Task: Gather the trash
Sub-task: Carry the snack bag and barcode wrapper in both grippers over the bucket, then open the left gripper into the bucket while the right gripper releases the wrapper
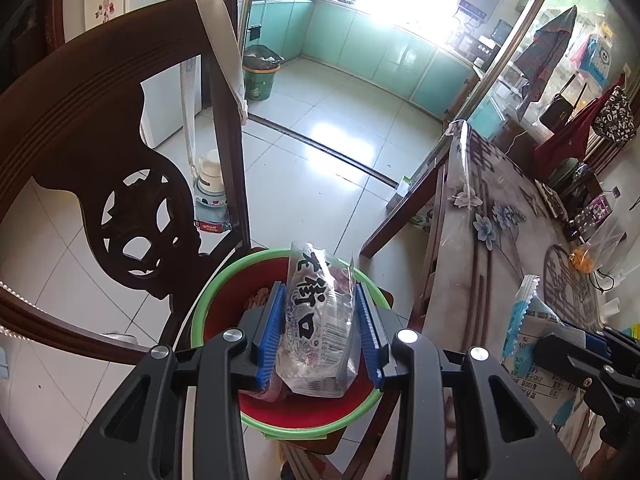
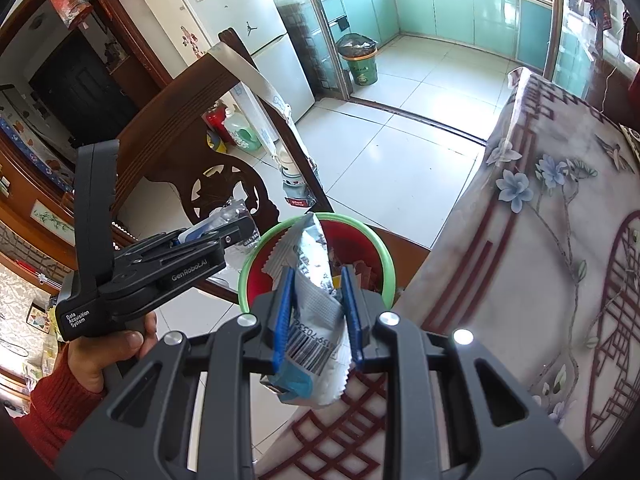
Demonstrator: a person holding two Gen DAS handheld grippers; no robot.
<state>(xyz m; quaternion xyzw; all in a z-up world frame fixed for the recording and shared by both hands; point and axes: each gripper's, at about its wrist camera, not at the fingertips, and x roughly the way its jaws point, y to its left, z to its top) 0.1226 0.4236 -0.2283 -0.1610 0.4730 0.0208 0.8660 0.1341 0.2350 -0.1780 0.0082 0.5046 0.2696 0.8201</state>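
A red bin with a green rim (image 1: 199,312) stands on a dark wooden seat beside the table. My left gripper (image 1: 320,288) is shut on a clear snack bag (image 1: 316,320) with black characters, held right over the bin's mouth. In the right wrist view my right gripper (image 2: 317,272) is shut on a white and blue wrapper (image 2: 316,316) with a barcode, above the table's edge with its tip just over the bin's rim (image 2: 386,256). The left gripper (image 2: 240,228) shows at the left, in a hand with a red sleeve. The right gripper (image 1: 568,332) and its wrapper (image 1: 528,320) show at the right.
A carved dark wooden chair back (image 1: 80,120) rises just left of the bin, with a strap and a bottle (image 1: 210,184) hanging from it. The table with a flowered cloth (image 1: 500,240) lies to the right. A green waste bin (image 1: 260,76) stands at the kitchen doorway.
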